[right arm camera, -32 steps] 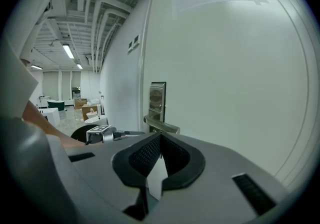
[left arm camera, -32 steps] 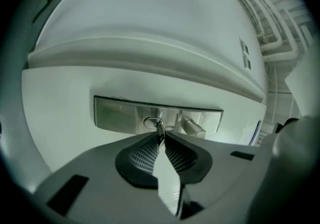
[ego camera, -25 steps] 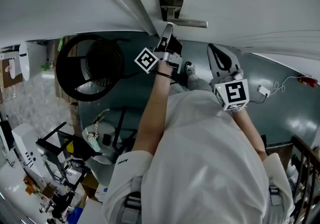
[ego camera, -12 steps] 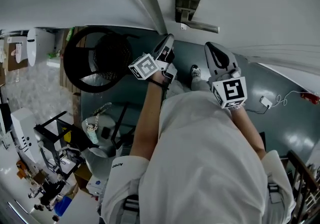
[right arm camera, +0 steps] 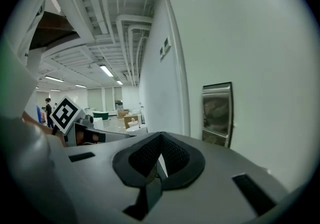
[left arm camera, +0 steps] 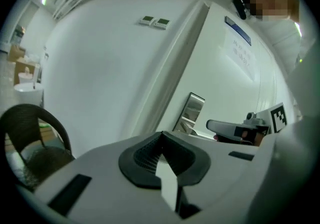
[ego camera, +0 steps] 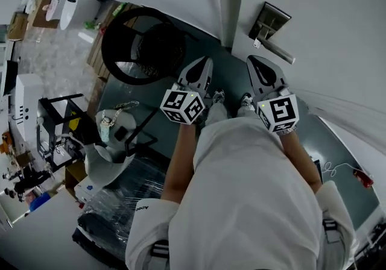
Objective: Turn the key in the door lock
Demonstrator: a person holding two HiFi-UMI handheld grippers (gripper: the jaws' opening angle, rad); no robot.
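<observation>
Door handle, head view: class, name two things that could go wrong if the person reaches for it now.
The left tongs and right tongs are both shut and empty; unopened, they could grip nothing. The lever juts from the plate; a reaching gripper might knock it.

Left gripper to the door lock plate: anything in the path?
Nothing visible. Open air lies between the left gripper, shut and empty, and the lock plate on the door. A key is too small to make out.
</observation>
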